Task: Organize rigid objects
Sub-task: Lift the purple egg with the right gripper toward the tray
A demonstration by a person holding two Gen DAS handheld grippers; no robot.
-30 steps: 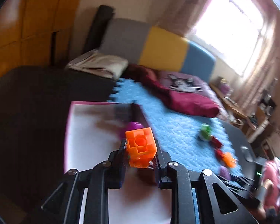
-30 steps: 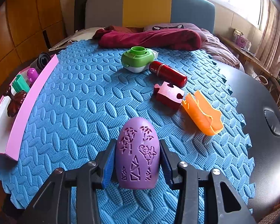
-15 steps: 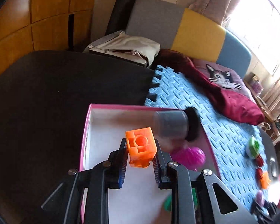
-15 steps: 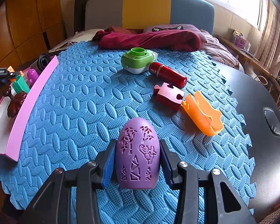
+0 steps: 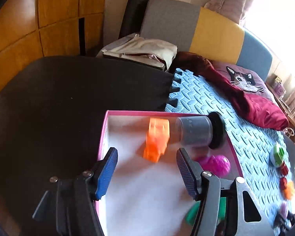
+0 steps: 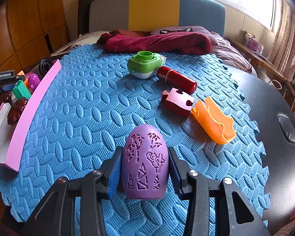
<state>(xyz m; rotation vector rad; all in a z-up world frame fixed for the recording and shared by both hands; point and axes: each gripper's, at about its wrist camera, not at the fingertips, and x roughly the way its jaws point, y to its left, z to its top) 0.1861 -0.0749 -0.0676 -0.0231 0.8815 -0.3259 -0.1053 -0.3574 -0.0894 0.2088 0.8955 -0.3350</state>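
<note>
Orange block [image 5: 157,138]: blurred in the pink tray [image 5: 103,135], ahead of our left gripper [image 5: 145,174] and clear of both pads; we can't tell whether it has settled on the white floor.
Left gripper: jaws spread wide over the tray, gripping nothing. We judge this the release, the block going in with the other sorted pieces.
Tray neighbours: a grey cylinder [image 5: 196,130] just right of the block, a magenta ball [image 5: 216,164] nearer us. A green piece [image 5: 192,212] sits low behind the right finger.
Right gripper [image 6: 144,172]: clamped on the purple egg [image 6: 144,161], one pad on each flank, low over the blue mat [image 6: 84,118]. Looks like our next delivery, though whether it's lifted we can't tell.
Left on the mat: green dispenser [image 6: 144,64], red can [image 6: 177,79], red puzzle piece [image 6: 177,101] and orange shell [image 6: 213,119], all right of the tray.
Next: we'd carry the egg left across the mat to the tray.
</note>
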